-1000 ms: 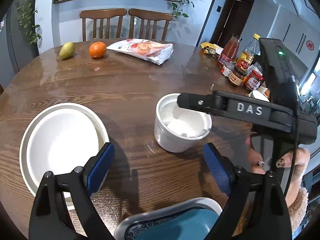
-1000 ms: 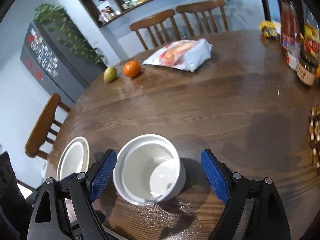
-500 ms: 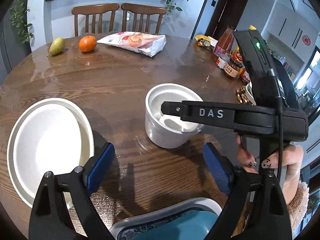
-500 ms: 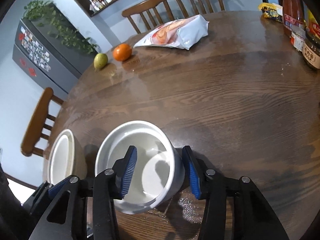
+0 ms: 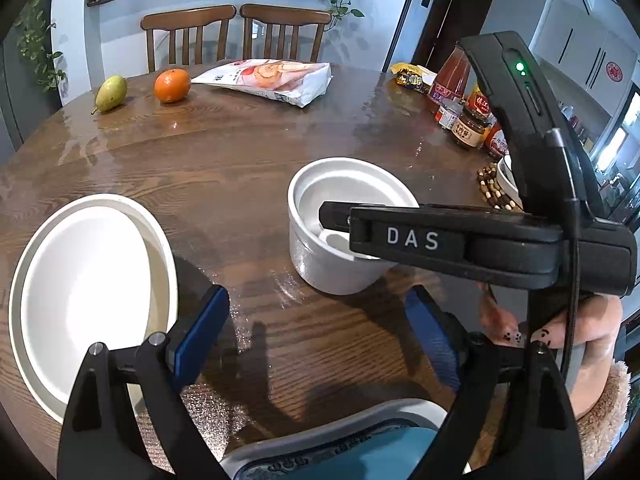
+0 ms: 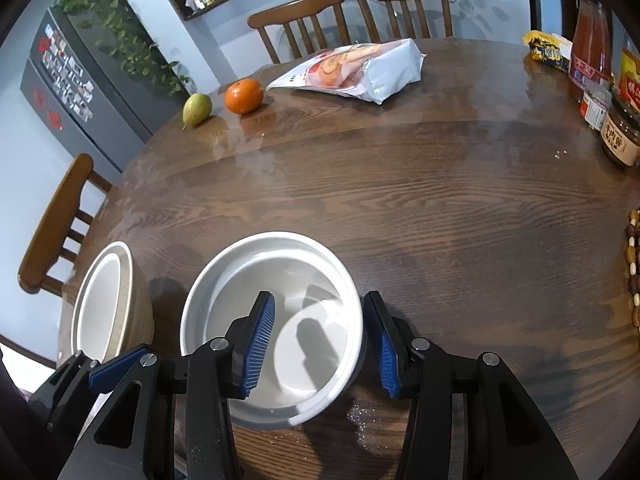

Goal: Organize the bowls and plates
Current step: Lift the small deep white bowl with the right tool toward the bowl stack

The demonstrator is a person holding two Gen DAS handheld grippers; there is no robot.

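Blue ribbed pads (image 6: pixel 256 344) on black fingers are being shown on either side of a plain white bowl (image 6: pixel 276 280); beyond them, brown grained wood of the table (image 6: pixel 400 200), an orange fruit (image 6: pixel 244 96) and a yellow-green pear (image 6: pixel 197 108) are being displayed.

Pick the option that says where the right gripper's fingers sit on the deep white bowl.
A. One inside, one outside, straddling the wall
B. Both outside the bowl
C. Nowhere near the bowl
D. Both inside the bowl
A: in the right wrist view one blue finger is inside the deep white bowl and the other sits outside its wall.
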